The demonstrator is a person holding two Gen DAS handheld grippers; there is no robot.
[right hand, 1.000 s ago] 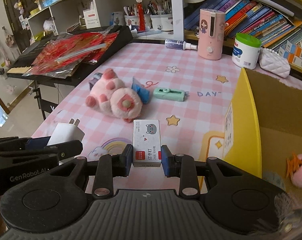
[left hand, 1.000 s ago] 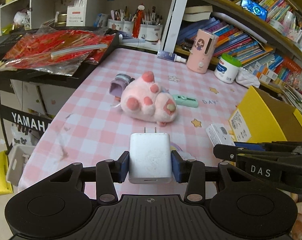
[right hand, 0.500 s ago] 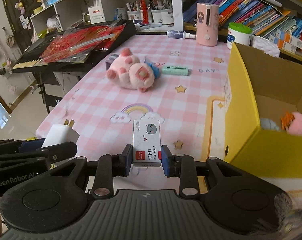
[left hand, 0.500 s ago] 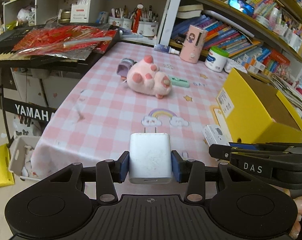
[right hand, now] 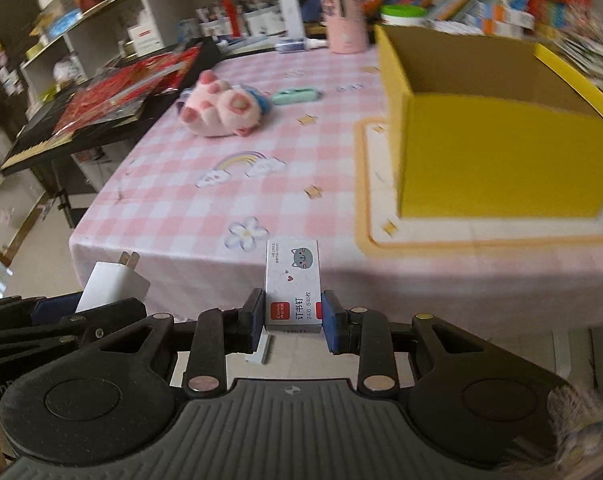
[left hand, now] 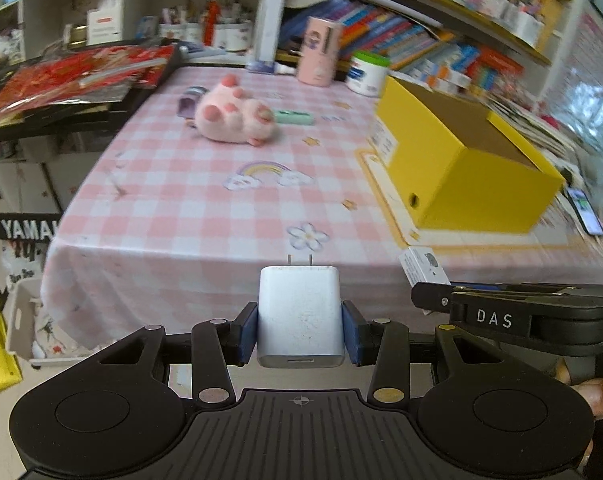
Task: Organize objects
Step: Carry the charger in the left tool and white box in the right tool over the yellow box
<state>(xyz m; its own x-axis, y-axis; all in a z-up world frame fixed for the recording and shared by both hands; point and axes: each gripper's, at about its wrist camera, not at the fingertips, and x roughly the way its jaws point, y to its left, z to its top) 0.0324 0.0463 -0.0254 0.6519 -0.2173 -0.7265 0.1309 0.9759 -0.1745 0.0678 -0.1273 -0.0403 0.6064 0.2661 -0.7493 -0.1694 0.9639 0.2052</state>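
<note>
Centrally, a pink-and-white checked tabletop (left hand: 189,216) fills both views, printed with a rainbow and flowers. At mid-left of each frame lies a pink plush toy (left hand: 233,120) with a mint-green stapler-like item (left hand: 293,117) just beside it; a purple object behind the plush is mostly hidden. A yellow cardboard box (left hand: 461,160), open on top, stands at the right on a cream mat with an orange border; its interior cannot be seen from either view. Behind it stand a pink cylindrical dispenser (left hand: 319,56) and a white jar with a green lid (left hand: 367,74), before blurred bookshelves. Red foil packets (left hand: 81,74) cover a keyboard at upper left, whose brand lettering is cut off.

Lower centre of the left wrist view: the left tongs (left hand: 300,328) pinch a white wall charger (left hand: 300,316), prongs pointing away, off the near tabletop edge. Lower centre of the right wrist view: the right tongs (right hand: 292,320) pinch a small white staple box (right hand: 292,284) with a grey cat print and red label, likewise off the near edge. Each device appears at the other frame's lower margin, partly cut off. A fingertip shows at the left view's lower right.
</note>
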